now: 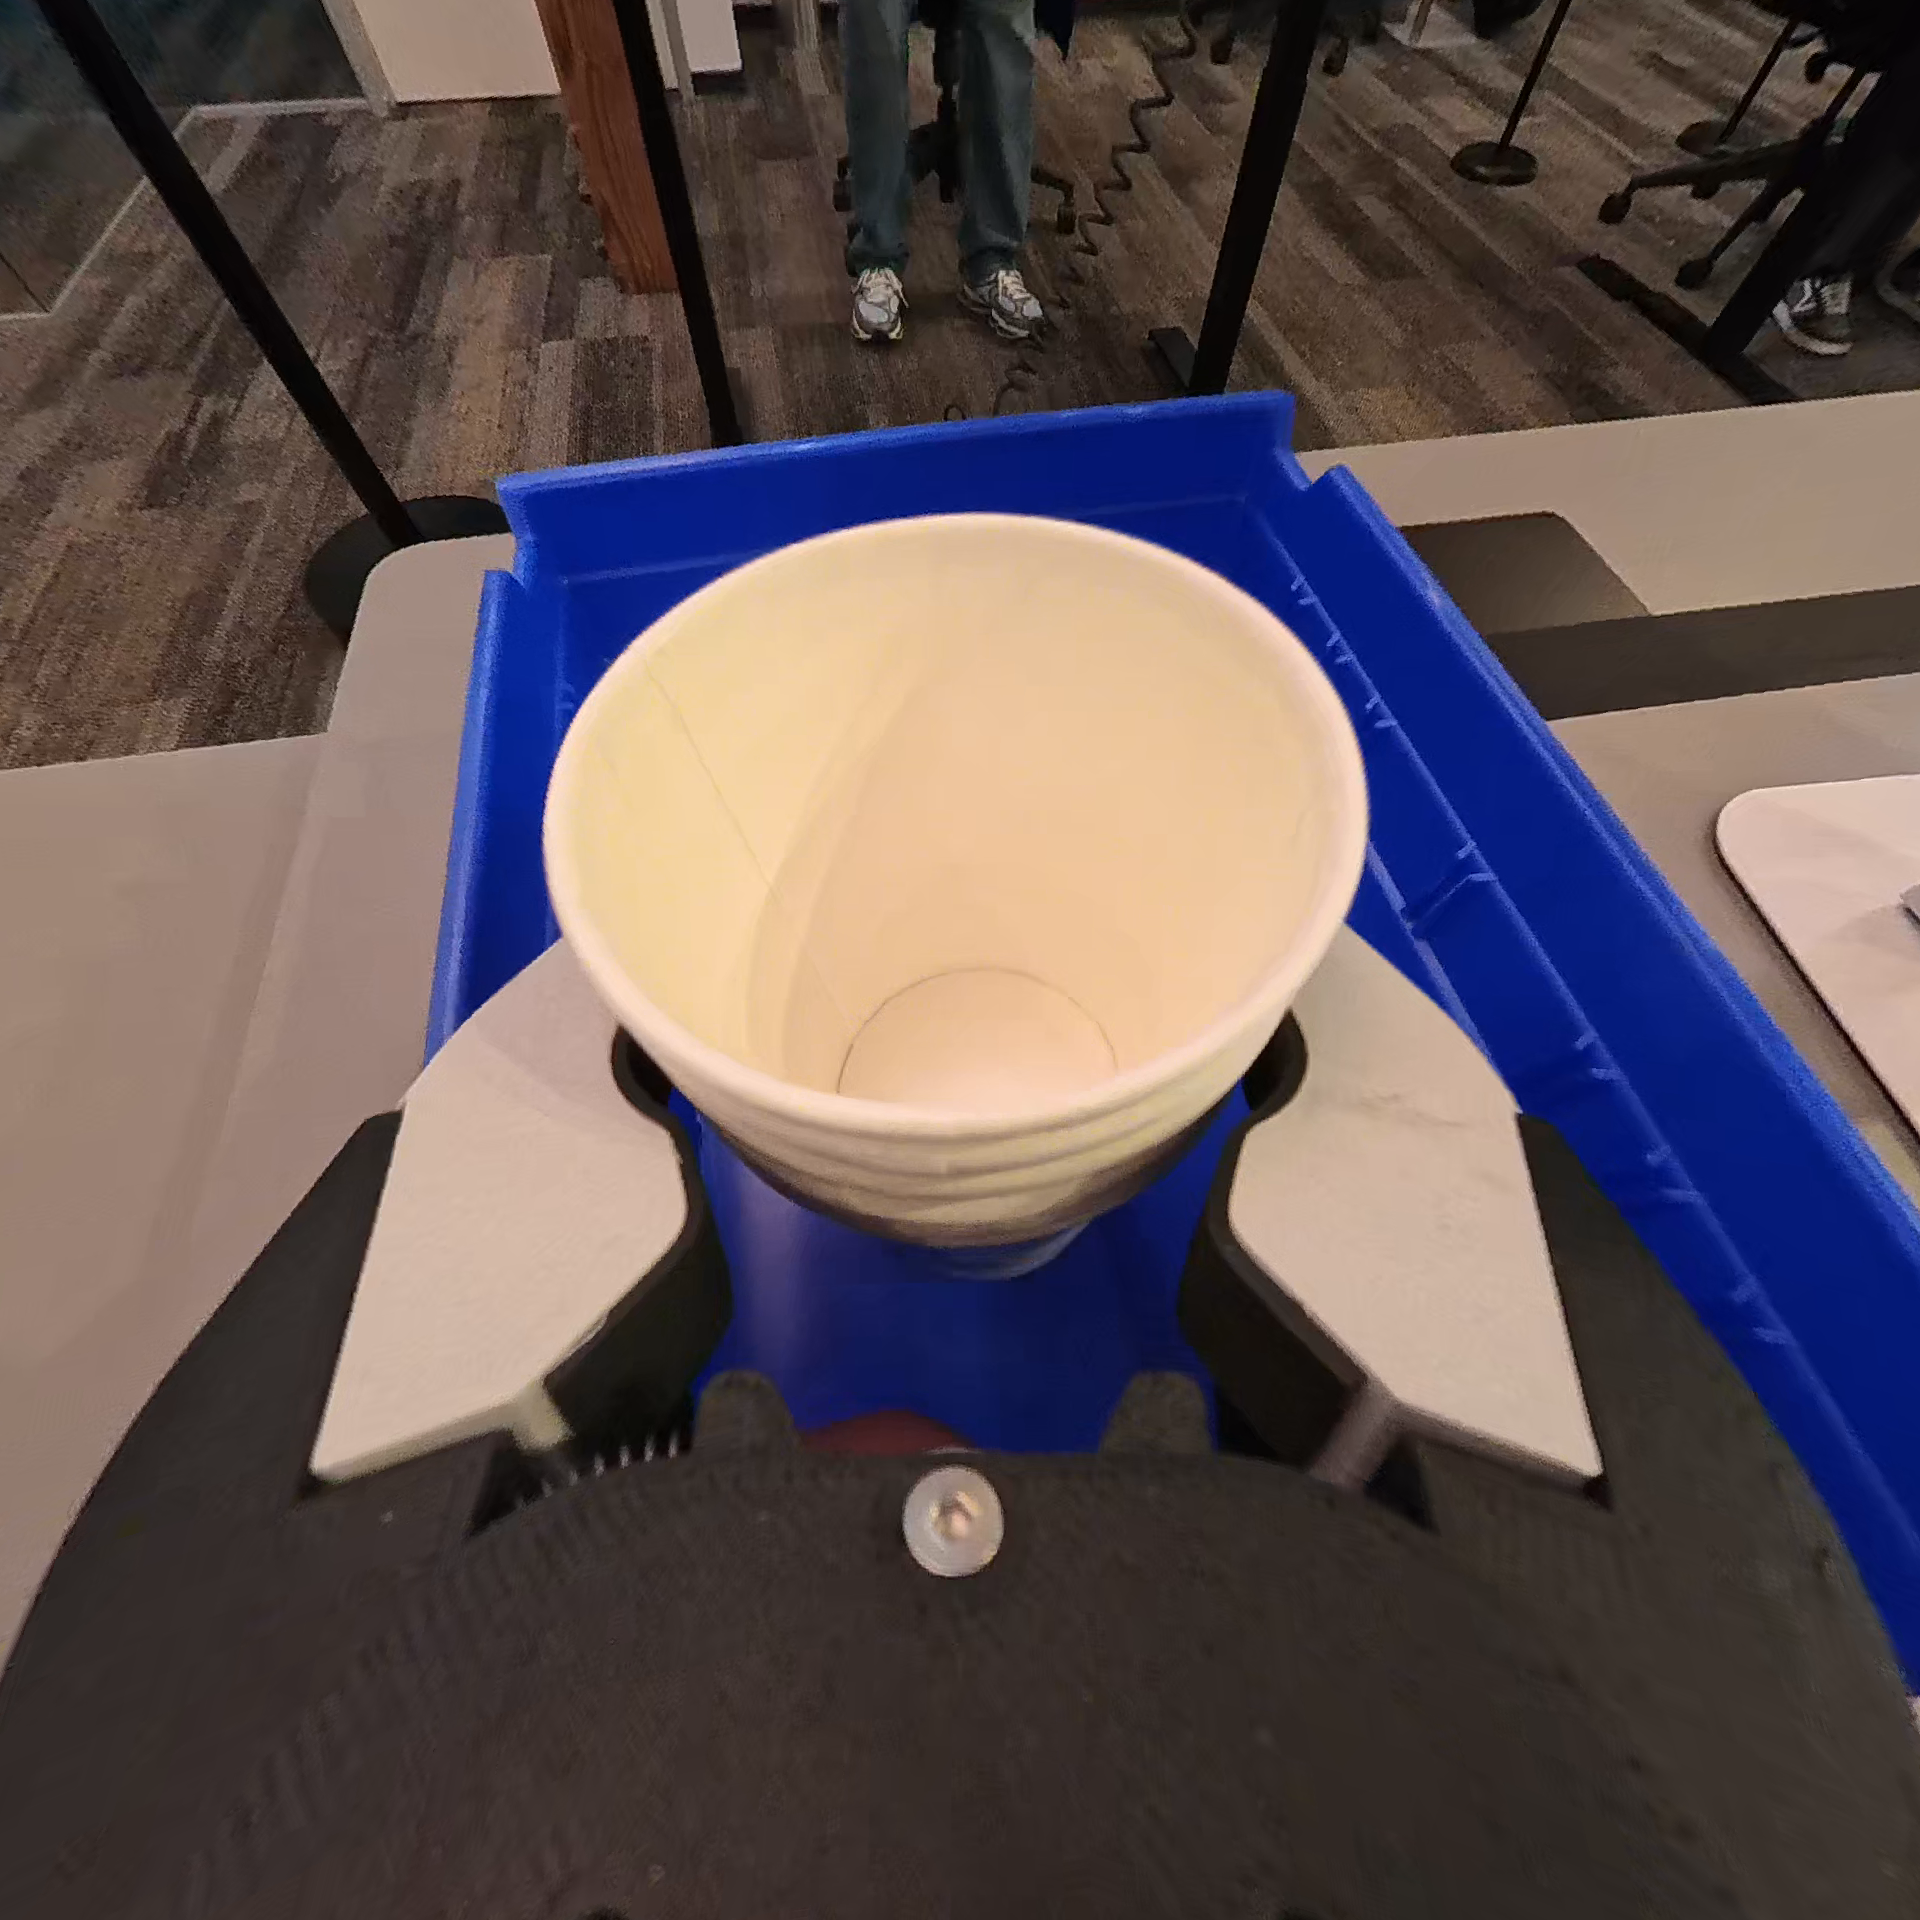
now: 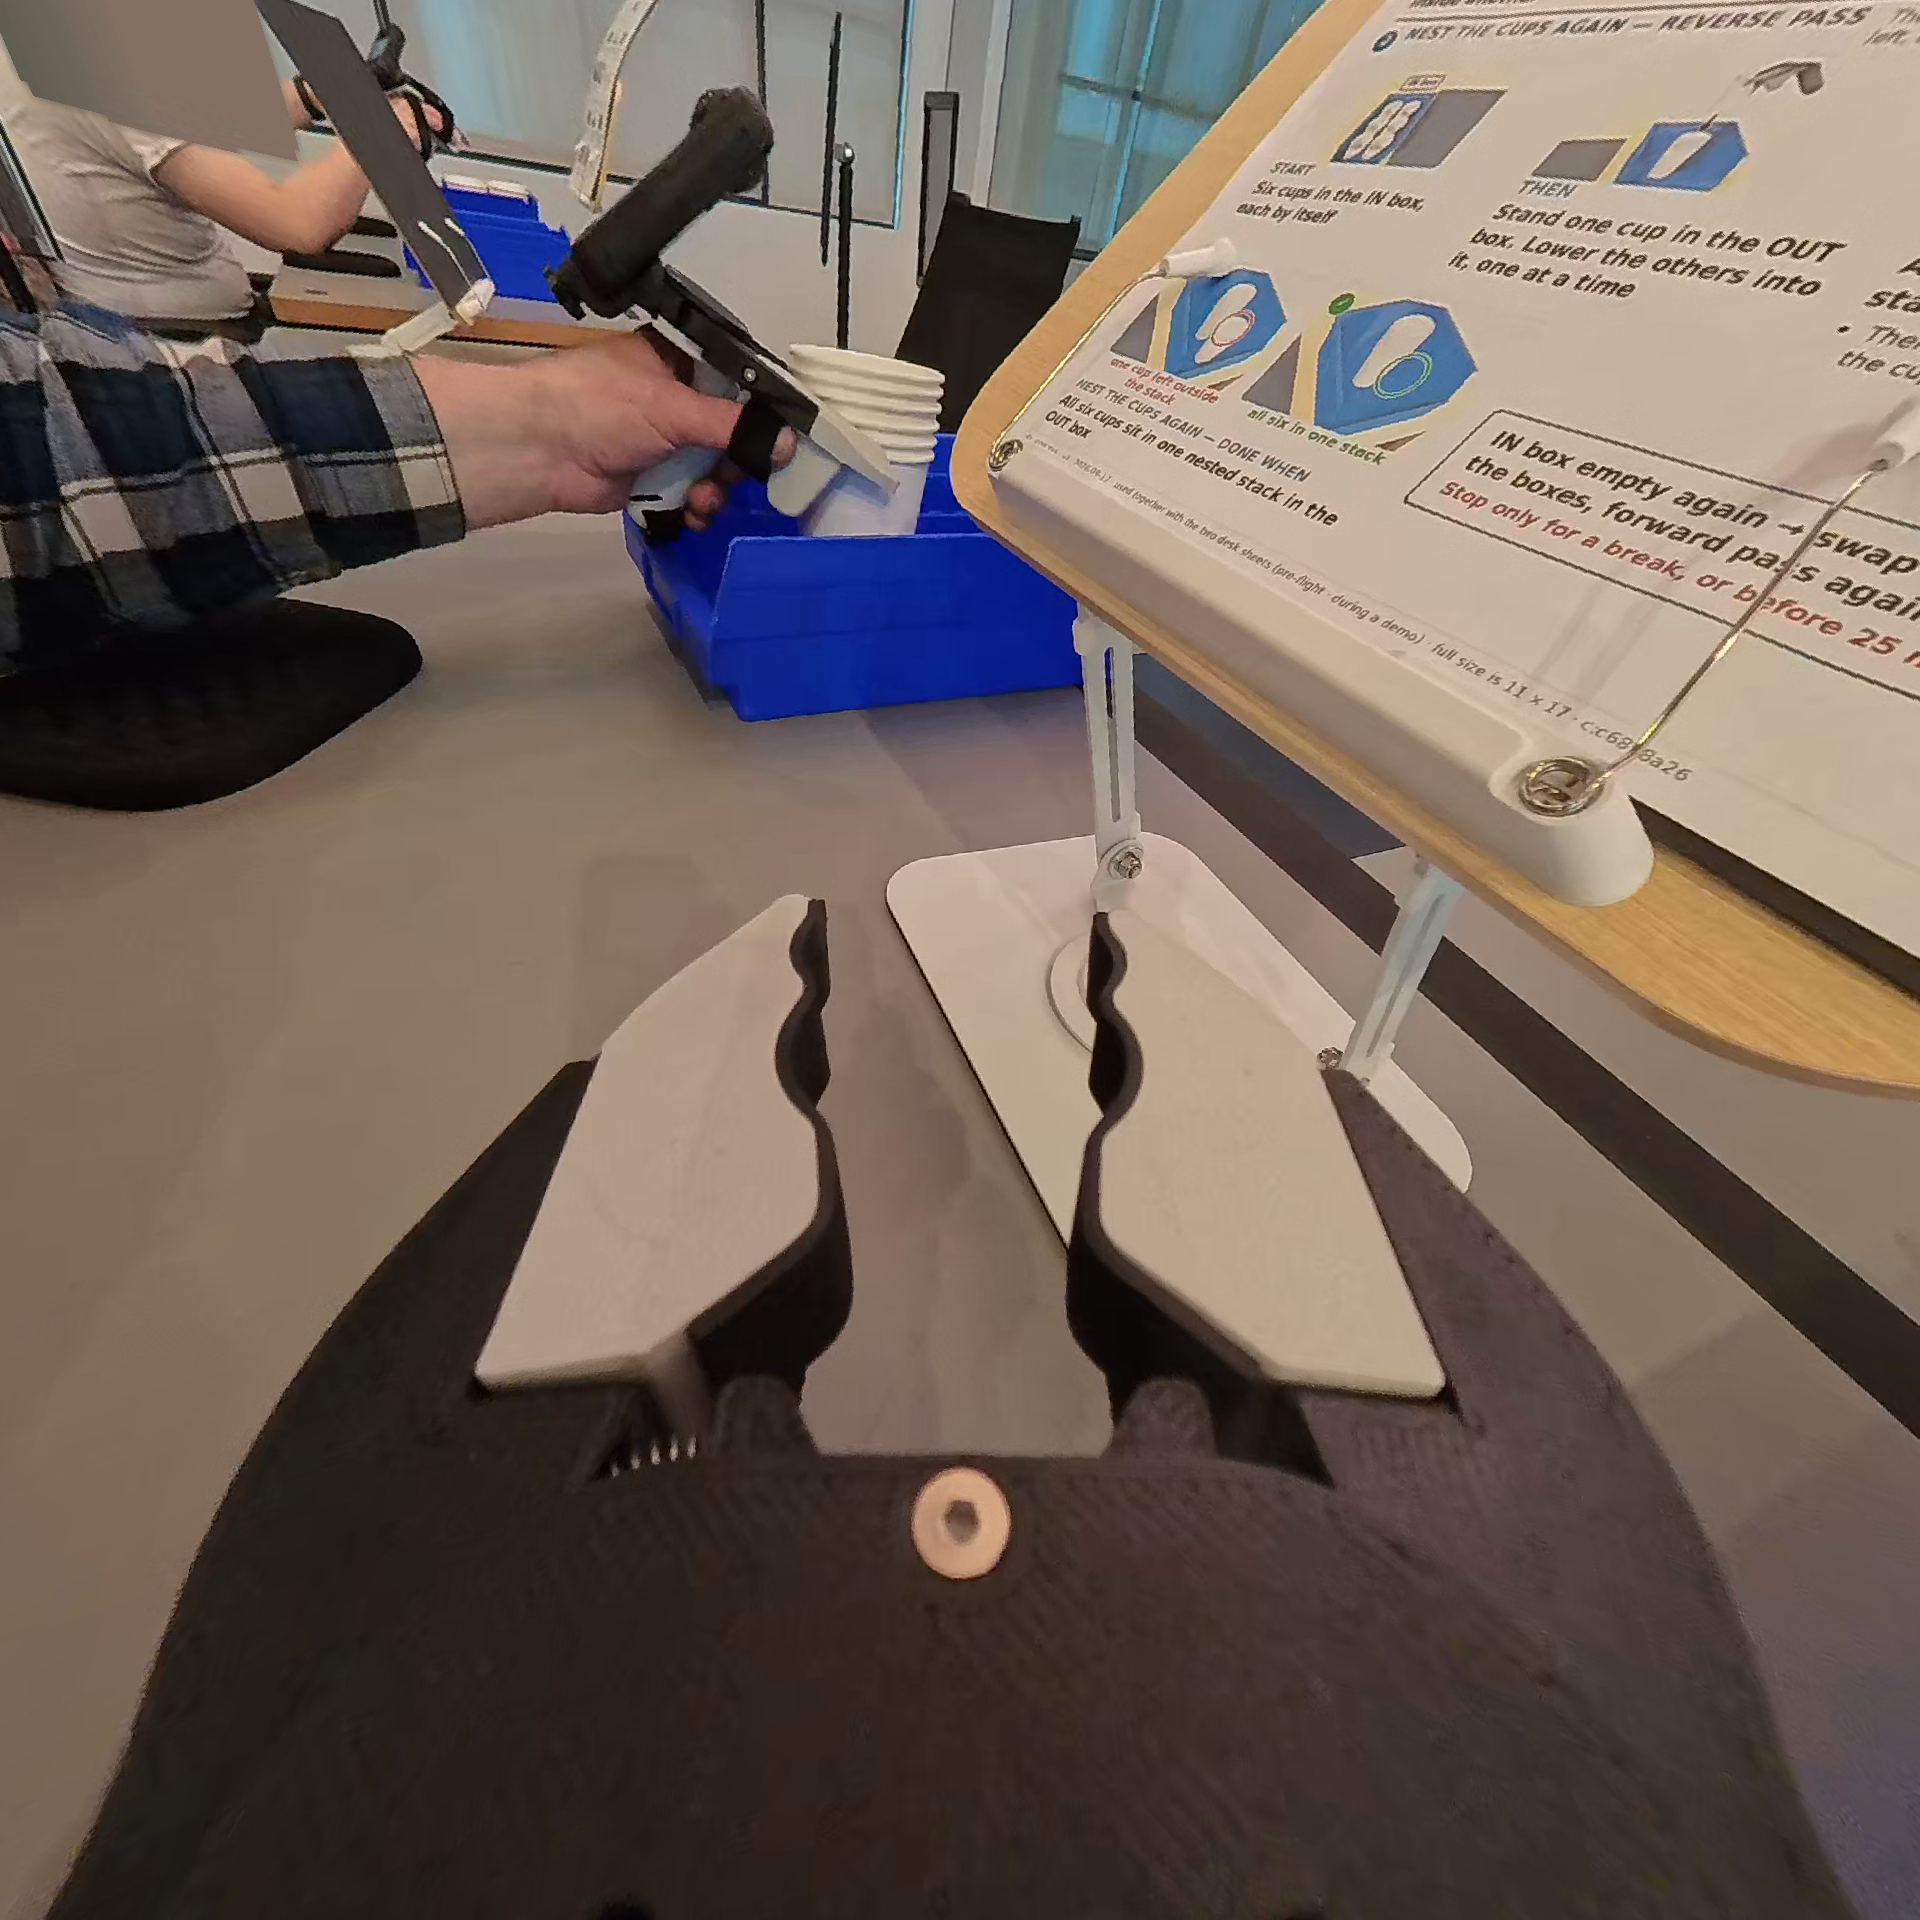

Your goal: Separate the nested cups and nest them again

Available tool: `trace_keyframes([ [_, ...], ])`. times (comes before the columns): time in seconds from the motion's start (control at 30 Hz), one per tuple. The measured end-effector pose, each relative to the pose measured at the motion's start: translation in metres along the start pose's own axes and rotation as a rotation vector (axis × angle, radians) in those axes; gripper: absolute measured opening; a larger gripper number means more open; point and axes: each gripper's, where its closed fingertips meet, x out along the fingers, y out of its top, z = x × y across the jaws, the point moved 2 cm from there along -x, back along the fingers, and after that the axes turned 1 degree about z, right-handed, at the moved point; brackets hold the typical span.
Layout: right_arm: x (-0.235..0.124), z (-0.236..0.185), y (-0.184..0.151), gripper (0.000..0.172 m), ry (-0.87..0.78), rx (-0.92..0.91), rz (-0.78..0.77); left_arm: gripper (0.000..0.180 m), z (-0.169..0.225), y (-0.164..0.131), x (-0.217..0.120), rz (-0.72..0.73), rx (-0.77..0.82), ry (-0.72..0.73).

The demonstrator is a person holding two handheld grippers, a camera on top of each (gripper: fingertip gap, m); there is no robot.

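Ribbed white paper cup stack (image 1: 951, 883) flanked by left hand-held gripper (image 1: 956, 1049), grip unclear, glossy blue plastic bin (image 1: 1507, 935), right hand-held gripper (image 2: 956, 935) parted, empty

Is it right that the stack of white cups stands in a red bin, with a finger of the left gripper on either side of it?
Not quite: the bin is blue, not red, as the left wrist view shows plainly. The rest holds: the stack of white cups stands in it, and the left gripper has one finger on either side of the stack.
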Motion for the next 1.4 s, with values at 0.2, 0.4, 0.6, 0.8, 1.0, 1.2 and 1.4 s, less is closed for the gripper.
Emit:
trace_keyframes([
  [0.2, -0.001, 0.002, 0.001, 0.048, -0.005, -0.016, -0.003, 0.110, 0.003, 0.016, -0.018, 0.086, 0.060, -0.009],
  [0.4, -0.004, 0.003, 0.005, 0.048, -0.013, -0.042, 0.001, 0.109, 0.025, 0.053, -0.059, 0.164, 0.203, -0.043],
  [0.6, -0.016, 0.004, 0.039, 0.048, -0.021, -0.150, 0.000, 0.109, 0.089, 0.098, -0.116, 0.254, 0.380, -0.141],
  [0.8, -0.035, 0.004, 0.102, 0.045, -0.003, -0.329, 0.016, 0.109, 0.179, 0.112, -0.169, 0.275, 0.569, -0.243],
  [1.0, -0.055, 0.007, 0.160, 0.041, 0.011, -0.366, 0.093, 0.108, 0.290, 0.113, -0.174, 0.258, 0.607, -0.529],
  [1.2, -0.069, 0.018, 0.169, 0.036, -0.008, -0.378, 0.108, 0.109, 0.370, 0.111, -0.151, 0.209, 0.682, -0.716],
  [1.4, -0.061, 0.014, 0.149, 0.033, 0.031, -0.446, 0.050, 0.108, 0.409, 0.093, -0.124, 0.121, 0.743, -0.802],
])
